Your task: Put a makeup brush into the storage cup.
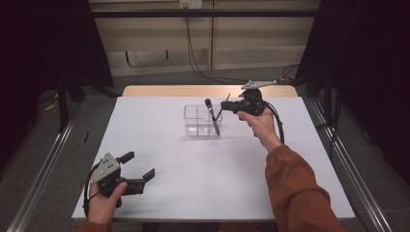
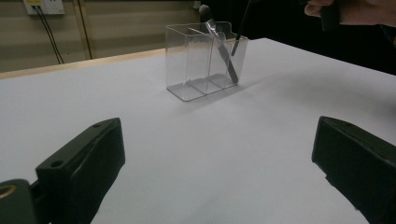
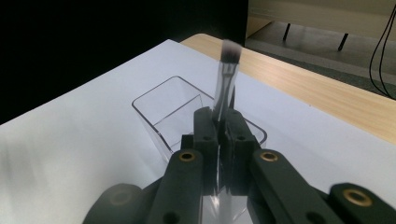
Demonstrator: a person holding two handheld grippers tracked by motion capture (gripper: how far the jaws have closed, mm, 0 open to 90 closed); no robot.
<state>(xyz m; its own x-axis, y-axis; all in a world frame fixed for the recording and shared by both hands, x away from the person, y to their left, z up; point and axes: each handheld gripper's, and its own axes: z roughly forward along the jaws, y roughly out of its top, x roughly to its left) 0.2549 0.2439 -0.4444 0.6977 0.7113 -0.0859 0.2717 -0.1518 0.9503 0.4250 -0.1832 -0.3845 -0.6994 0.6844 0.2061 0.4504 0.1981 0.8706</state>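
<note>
Spreading across most of the high view, the white table (image 1: pixel 193 183) carries a clear plastic organizer (image 1: pixel 200 121) with several compartments, standing upright toward the far side. A makeup brush (image 1: pixel 212 116) leans inside its right-hand compartment, bristle head up and handle foot down on the floor of the box. The organizer looks light and rigid, with slick walls, so I judge it would slide or tip if the brush were dragged sideways against it. The brush itself looks slim, stiff and very light; its smooth handle could swivel between flat pads, so the upper handle just below the ferrule seems the safest place to pinch, never the soft bristles.

The right gripper (image 1: pixel 231 105) reaches in level from the right of the organizer, the hand (image 1: pixel 258 123) under it raised off the table and the sleeve (image 1: pixel 295 188) stretching forward. In the right gripper view its jaws stand pressed together on a thin stem that appears to be a brush (image 3: pixel 227 79), bristles rising above them over the box (image 3: pixel 163 107).

The left gripper (image 1: pixel 140 166) rests low at the near left corner, well apart from the organizer (image 2: pixel 201 60), its jaws spread wide with nothing between them.
</note>
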